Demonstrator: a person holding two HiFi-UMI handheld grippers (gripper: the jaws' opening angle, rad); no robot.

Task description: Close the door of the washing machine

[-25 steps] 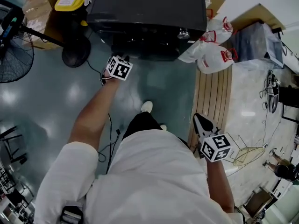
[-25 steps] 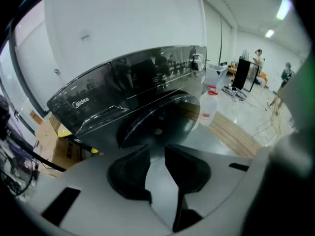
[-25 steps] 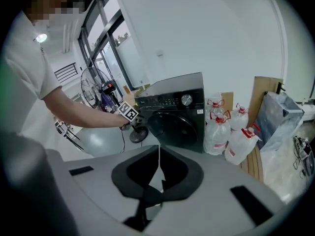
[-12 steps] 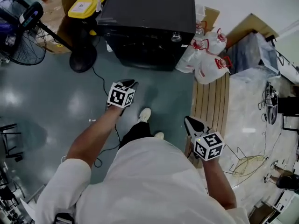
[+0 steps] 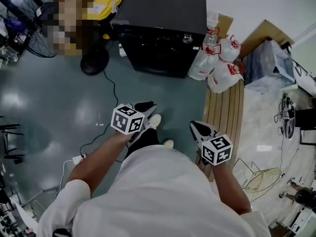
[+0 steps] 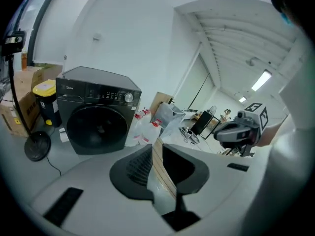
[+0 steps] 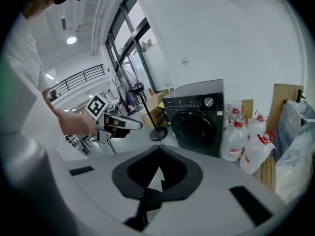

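The black front-loading washing machine (image 5: pixel 163 28) stands against the wall, and its round door (image 6: pixel 96 129) lies flush with the front, also in the right gripper view (image 7: pixel 194 127). My left gripper (image 5: pixel 147 105) hangs in the air well back from the machine, over the person's shoe. Its jaws are closing, a narrow gap still shows between them, and nothing is in it (image 6: pixel 156 149). My right gripper (image 5: pixel 199 128) floats beside it to the right, its tips together and empty (image 7: pixel 158 149). Each gripper appears in the other's view.
Several large water jugs (image 5: pixel 217 63) sit right of the machine. A wooden slatted pallet (image 5: pixel 224 117) runs along the floor on the right. A fan's round base (image 5: pixel 94 60) and a trailing cable (image 5: pixel 111 93) lie left of the machine. A yellow-lidded bin (image 6: pixel 47 100) stands beside it.
The left gripper has drawn back from the machine's front toward the person's body. The right gripper shifted slightly left. The machine now sits farther off.
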